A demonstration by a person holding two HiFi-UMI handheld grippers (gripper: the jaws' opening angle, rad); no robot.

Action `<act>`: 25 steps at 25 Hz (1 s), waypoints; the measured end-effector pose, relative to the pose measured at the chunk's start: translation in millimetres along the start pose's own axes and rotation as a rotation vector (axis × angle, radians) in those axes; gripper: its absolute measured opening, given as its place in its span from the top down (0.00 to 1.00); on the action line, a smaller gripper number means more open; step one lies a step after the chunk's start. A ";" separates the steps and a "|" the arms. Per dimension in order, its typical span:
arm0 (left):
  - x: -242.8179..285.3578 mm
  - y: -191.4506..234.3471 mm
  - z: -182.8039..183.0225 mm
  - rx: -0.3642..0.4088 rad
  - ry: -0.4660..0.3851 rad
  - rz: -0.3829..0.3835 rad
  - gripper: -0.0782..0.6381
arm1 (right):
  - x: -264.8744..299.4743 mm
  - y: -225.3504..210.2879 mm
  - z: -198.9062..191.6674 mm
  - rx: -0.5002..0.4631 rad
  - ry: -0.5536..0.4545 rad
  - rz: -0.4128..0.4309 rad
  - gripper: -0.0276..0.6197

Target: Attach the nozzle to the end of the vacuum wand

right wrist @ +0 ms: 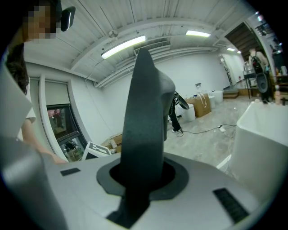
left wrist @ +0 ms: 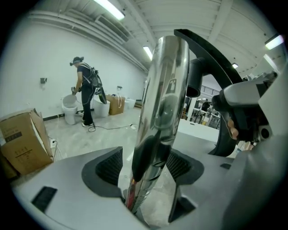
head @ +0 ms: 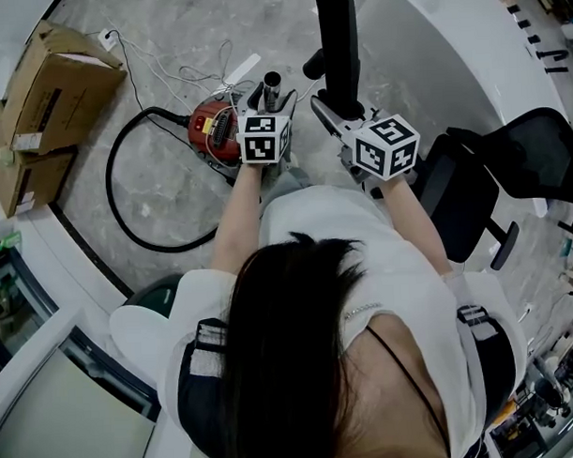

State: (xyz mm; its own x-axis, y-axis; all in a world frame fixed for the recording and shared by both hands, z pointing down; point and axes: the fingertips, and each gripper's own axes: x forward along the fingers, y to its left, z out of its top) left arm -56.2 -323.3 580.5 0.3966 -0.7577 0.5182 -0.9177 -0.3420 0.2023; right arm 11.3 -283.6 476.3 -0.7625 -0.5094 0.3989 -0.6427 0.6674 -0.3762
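Observation:
The chrome vacuum wand (left wrist: pixel 166 90) stands upright between my left gripper's (left wrist: pixel 144 167) jaws. They are open: floor shows between the left pad (left wrist: pixel 108 166) and the tube. In the head view the wand's open end (head: pixel 272 83) pokes up just beyond the left gripper (head: pixel 271 104). My right gripper (right wrist: pixel 141 177) is shut on the black nozzle (right wrist: pixel 146 121), which rises tall from its jaws. Seen from above, the nozzle (head: pixel 338 43) stands beyond the right gripper (head: pixel 346 116), a little to the right of the wand's end. In the left gripper view the nozzle (left wrist: pixel 211 58) curves close by on the wand's right.
A red vacuum canister (head: pixel 215 130) sits on the floor under the left gripper, its black hose (head: pixel 126 210) looping left. A cardboard box (head: pixel 38 101) lies far left, a black office chair (head: pixel 491 188) at right, a white curved counter (head: pixel 449 58) behind. A person (left wrist: pixel 85 90) stands far off.

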 end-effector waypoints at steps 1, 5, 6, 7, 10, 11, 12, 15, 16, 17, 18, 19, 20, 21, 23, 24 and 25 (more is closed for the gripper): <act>1.2 0.6 -1.1 0.001 0.002 0.002 0.49 | 0.1 0.2 -0.1 0.003 -0.001 0.003 0.83; 4.8 -2.1 -1.3 0.022 0.010 -0.013 0.49 | 1.1 0.9 0.7 0.001 0.006 0.016 0.83; 5.8 -3.7 -1.3 0.030 0.014 -0.021 0.49 | 2.0 1.9 1.7 0.003 0.004 0.021 0.83; 6.9 -5.3 -1.5 0.039 0.019 -0.027 0.49 | 3.0 3.1 2.6 0.006 0.002 0.027 0.83; 8.2 -6.3 -3.0 0.049 0.022 -0.025 0.51 | 5.9 7.3 2.6 0.013 0.005 0.049 0.83; 7.5 -4.4 -3.0 0.049 0.016 -0.016 0.55 | 7.3 8.5 2.7 0.013 0.008 0.057 0.84; 6.6 -1.6 -2.6 0.052 0.008 -0.004 0.62 | 8.8 9.5 3.3 0.014 0.010 0.066 0.83; 5.3 2.9 -2.2 0.082 -0.006 0.018 0.71 | 11.5 11.2 7.6 0.024 0.007 0.091 0.83; 5.1 2.4 -2.5 0.089 -0.005 0.017 0.71 | 11.9 12.3 9.3 0.029 0.006 0.100 0.83; 4.8 2.2 -2.7 0.093 -0.004 0.015 0.71 | 12.8 13.9 11.0 0.032 0.005 0.110 0.83; 4.6 2.5 -2.5 0.095 -0.005 0.013 0.71 | 14.0 15.6 12.9 0.034 0.005 0.120 0.83; 4.5 3.0 -1.9 0.096 -0.007 0.013 0.71 | 15.5 17.2 14.8 0.037 0.004 0.132 0.83; 4.6 3.3 -1.5 0.097 -0.009 0.012 0.71 | 16.6 18.6 16.5 0.043 0.004 0.143 0.83; 4.8 3.3 -1.4 0.098 -0.011 0.012 0.72 | 17.5 19.6 18.0 0.054 0.003 0.156 0.83; 4.8 3.8 -2.0 0.100 -0.015 0.014 0.72 | 19.4 21.3 20.1 0.081 0.005 0.182 0.83; 4.7 4.2 -2.1 0.101 -0.017 0.015 0.72 | 20.7 22.3 20.9 0.093 0.009 0.196 0.83; 4.8 4.8 -2.1 0.102 -0.021 0.016 0.72 | 22.2 23.4 21.5 0.105 0.014 0.211 0.83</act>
State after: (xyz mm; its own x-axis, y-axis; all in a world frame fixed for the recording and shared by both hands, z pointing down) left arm -58.7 -327.5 585.7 0.3834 -0.7746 0.5031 -0.9171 -0.3838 0.1079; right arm -22.3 -291.0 458.3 -0.8803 -0.3564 0.3132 -0.4737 0.6976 -0.5375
